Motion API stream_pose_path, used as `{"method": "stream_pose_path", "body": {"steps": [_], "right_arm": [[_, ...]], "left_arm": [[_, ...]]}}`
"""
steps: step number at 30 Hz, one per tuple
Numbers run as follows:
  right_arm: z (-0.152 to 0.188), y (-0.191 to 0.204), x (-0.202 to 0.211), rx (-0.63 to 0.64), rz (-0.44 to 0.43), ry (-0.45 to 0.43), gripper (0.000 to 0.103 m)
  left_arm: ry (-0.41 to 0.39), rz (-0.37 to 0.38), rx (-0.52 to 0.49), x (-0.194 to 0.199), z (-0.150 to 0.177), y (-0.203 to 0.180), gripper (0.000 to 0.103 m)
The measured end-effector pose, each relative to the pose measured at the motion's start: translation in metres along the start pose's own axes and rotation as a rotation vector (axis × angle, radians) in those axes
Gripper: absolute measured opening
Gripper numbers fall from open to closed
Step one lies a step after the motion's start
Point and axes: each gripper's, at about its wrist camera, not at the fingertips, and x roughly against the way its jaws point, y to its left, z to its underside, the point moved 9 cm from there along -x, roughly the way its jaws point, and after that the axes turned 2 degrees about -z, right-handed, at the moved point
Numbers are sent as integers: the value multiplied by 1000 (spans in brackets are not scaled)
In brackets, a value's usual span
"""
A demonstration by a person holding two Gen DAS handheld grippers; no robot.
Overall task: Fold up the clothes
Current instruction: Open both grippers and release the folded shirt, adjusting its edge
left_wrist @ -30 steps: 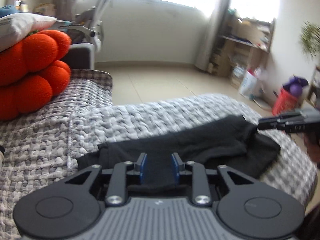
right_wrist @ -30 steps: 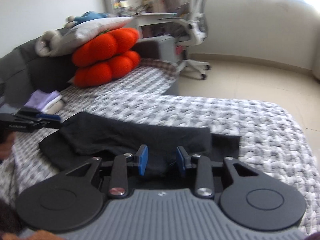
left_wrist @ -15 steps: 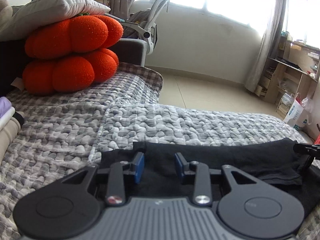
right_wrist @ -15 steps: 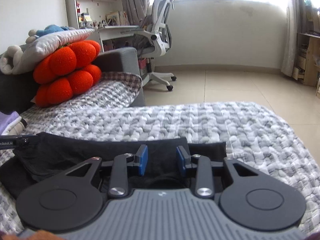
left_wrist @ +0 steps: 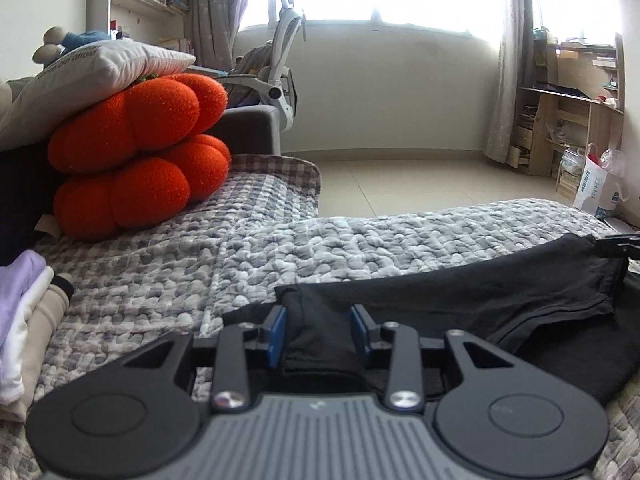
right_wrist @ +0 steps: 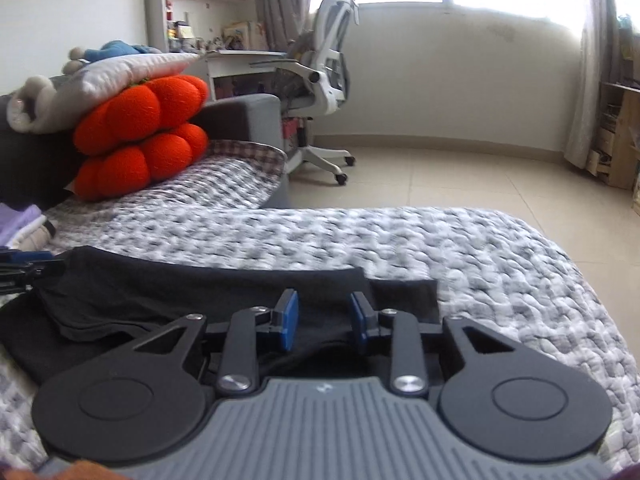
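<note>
A black garment lies stretched across the grey quilted bed. It also shows in the right wrist view. My left gripper has its blue pads around a bunched corner of the garment, with a gap still between the pads. My right gripper sits low over the other end of the garment, its pads apart around the fabric. The right gripper's tip shows at the far right of the left wrist view; the left gripper's tip shows at the far left of the right wrist view.
Orange pumpkin cushions under a white pillow sit at the back left. A stack of folded clothes lies at the left edge. An office chair and tiled floor lie beyond the bed.
Both grippers have swung and lowered toward the bed, bringing the garment down flat and stretched. The views turned toward the window and cushions.
</note>
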Motion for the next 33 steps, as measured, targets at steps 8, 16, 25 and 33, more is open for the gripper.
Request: {"method": "stream_pose_path", "body": {"steps": [8, 16, 25, 33], "right_arm": [[29, 47, -22, 152, -85, 107, 34], [27, 44, -8, 153, -143, 121, 37], [23, 93, -3, 228, -292, 107, 38], [30, 125, -20, 396, -262, 101, 35]], "left_arm": [[72, 83, -150, -7, 23, -37, 42], [69, 46, -30, 13, 14, 11, 48], [43, -82, 87, 22, 1, 46, 47], [4, -24, 46, 26, -4, 27, 47]]}}
